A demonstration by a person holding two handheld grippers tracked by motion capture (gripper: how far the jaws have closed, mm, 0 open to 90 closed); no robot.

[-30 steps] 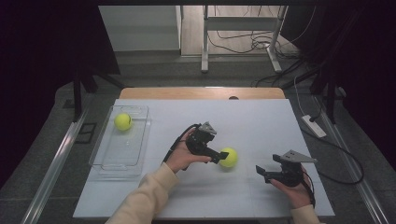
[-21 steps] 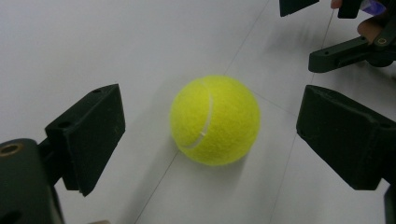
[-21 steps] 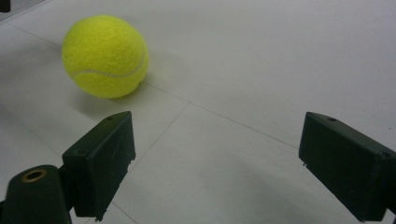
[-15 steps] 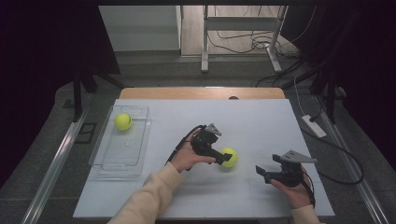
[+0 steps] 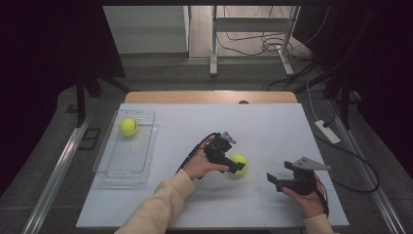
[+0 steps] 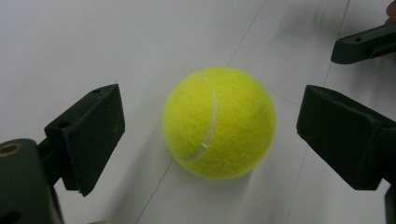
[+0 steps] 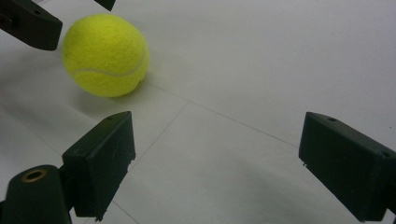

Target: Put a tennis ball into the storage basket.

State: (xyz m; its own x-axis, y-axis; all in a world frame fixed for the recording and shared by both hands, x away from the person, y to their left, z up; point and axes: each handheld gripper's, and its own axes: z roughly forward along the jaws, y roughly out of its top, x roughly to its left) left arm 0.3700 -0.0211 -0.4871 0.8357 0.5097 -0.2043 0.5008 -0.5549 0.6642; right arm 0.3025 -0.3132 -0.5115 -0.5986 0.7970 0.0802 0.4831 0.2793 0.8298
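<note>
Two fuzzy yellow-green felt tennis balls in the high view: one ball (image 5: 238,163) on the white worktop (image 5: 272,126) at the tip of my left tongs (image 5: 237,167), a second yellow felt ball (image 5: 128,127) in the far end of the clear plastic rectangular tray (image 5: 109,168) at the worktop's left. One tray, two tongs. My right tongs (image 5: 271,179) sit near the worktop's front right, apart from the ball, nothing between the jaws.

Left gripper view: one ball (image 6: 219,122) on the worktop, between my spread jaws, a gap on each side, not gripped yet. White seam curves across the top. I judge it light, springy, felt giving good friction, not fragile; but it is round and will roll if nudged from one side. Best hold: jaws across the widest middle, both sides meeting it together. The other tongs' jaw tip shows top right.

Right gripper view: one ball (image 7: 106,55) top left, well ahead of my gaping, empty jaws, the left tongs' jaws just beside it.
</note>
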